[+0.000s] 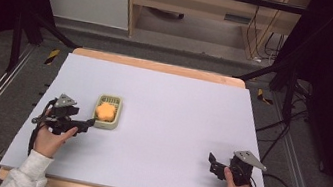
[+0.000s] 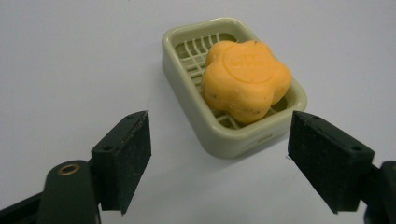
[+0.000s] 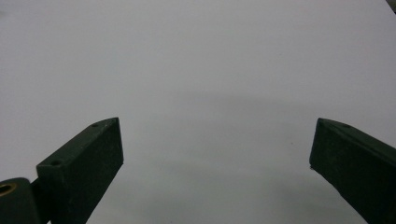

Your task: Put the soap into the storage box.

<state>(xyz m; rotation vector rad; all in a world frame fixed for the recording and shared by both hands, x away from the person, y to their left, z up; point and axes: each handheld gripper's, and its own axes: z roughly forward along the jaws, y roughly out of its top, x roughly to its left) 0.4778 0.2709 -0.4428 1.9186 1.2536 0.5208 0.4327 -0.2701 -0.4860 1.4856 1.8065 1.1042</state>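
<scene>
Left tool (image 2: 219, 140) just short of soap dish (image 2: 224, 140)

soap (image 2: 245, 79) sits in dish (image 2: 224, 142); dish near end between left gripper (image 2: 219, 156) fingers (image 2: 128, 156), slightly ahead, not touching.

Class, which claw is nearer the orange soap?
Left. The left claw sits open just beside the soap in its dish; the right claw is open far across the table.

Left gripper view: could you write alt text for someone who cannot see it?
An orange flower-shaped soap lies in a pale green dish on a white table. The left gripper is open just short of the dish, one black jaw at each lower corner, touching nothing.
</scene>
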